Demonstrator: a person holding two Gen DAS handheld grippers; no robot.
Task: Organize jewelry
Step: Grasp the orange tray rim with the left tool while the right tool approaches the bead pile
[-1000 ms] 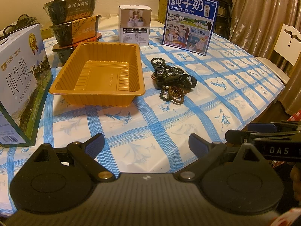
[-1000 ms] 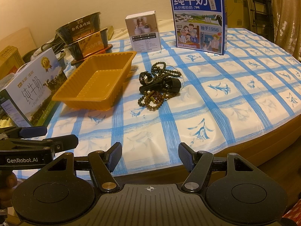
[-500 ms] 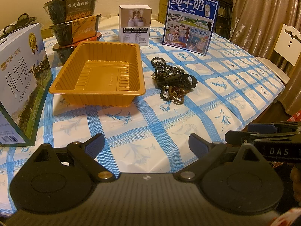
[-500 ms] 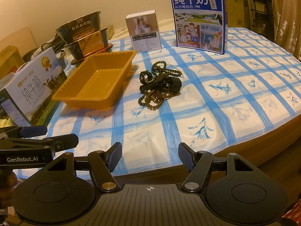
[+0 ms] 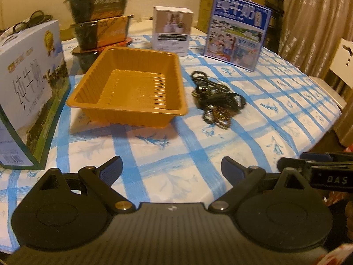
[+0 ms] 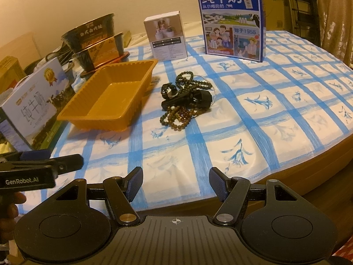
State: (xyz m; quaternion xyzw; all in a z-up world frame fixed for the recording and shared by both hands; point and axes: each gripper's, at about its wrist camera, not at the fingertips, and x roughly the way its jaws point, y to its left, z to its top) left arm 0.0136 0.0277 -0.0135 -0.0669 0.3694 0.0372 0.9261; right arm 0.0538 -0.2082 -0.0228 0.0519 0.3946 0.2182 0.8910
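Note:
A tangled pile of jewelry (image 5: 217,101) lies on the blue-checked tablecloth: dark bead strings, brown beads and a black watch. It also shows in the right wrist view (image 6: 185,101). An empty orange plastic tray (image 5: 130,88) sits just left of the pile and shows in the right wrist view too (image 6: 110,97). My left gripper (image 5: 171,169) is open and empty near the table's front edge. My right gripper (image 6: 175,180) is open and empty, short of the pile.
A white milk carton box (image 5: 28,101) stands at the left. Stacked dark noodle bowls (image 5: 99,19), a small white box (image 5: 173,29) and a blue milk box (image 5: 237,29) stand at the back. The table edge (image 6: 308,172) curves at the right.
Both grippers have moved a little forward and up toward the table. The left wrist view has turned slightly, so tray and jewelry sit further right. Nothing on the table has moved.

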